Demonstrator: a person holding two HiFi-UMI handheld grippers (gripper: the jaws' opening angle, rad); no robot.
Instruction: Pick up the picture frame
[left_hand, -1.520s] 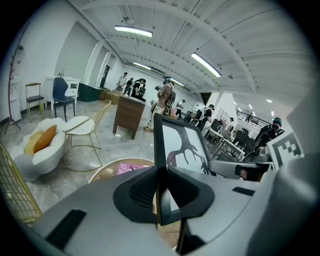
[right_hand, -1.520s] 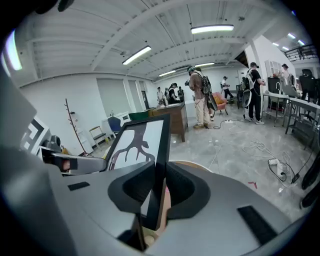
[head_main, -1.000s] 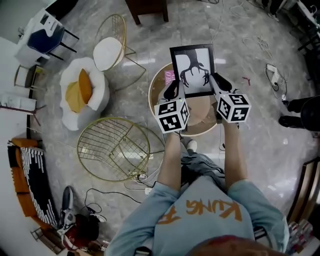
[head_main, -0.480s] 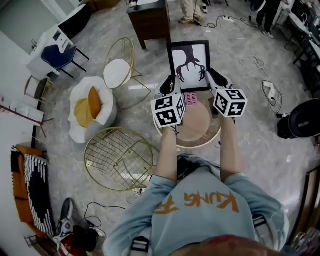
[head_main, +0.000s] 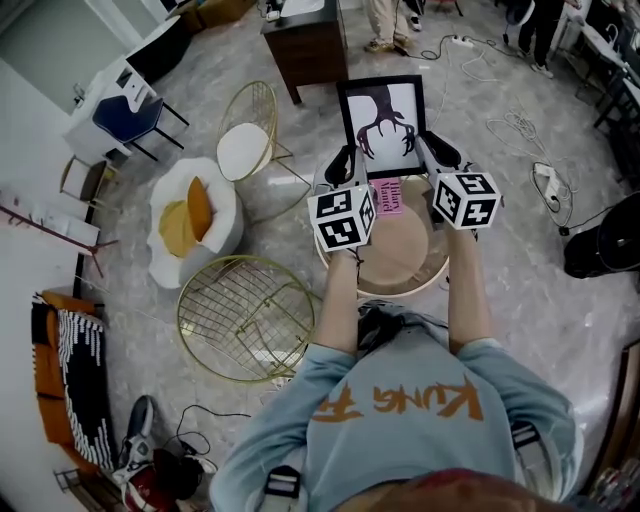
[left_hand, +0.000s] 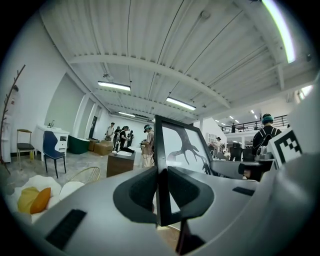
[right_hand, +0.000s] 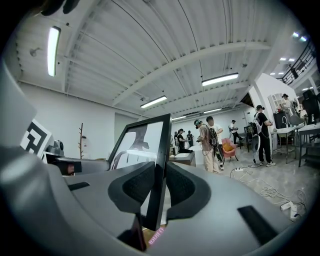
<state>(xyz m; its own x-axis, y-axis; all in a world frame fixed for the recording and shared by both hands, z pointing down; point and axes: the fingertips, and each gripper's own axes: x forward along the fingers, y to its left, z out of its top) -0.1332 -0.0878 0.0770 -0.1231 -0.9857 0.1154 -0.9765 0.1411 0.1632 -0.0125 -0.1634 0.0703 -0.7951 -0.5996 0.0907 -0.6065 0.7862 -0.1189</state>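
Observation:
A black picture frame (head_main: 383, 120) with a white print of a dark antler-like shape hangs in the air above a round wooden table (head_main: 425, 272). My left gripper (head_main: 345, 158) is shut on the frame's left edge (left_hand: 161, 170). My right gripper (head_main: 432, 150) is shut on its right edge (right_hand: 159, 170). In both gripper views the frame stands upright, its thin black border squeezed between the dark pads. A pink book (head_main: 389, 194) lies on the table under the frame.
A gold wire basket chair (head_main: 247, 315) lies left of the table, beside a white seat with a yellow cushion (head_main: 190, 215) and a gold chair (head_main: 248, 140). A dark wooden cabinet (head_main: 305, 45) stands beyond the frame. Cables (head_main: 510, 130) trail on the floor at right. People stand in the background.
Both grippers have lifted the frame up off the table; the table and pink book now show beneath it, and the frame sits higher and further out in the head view.

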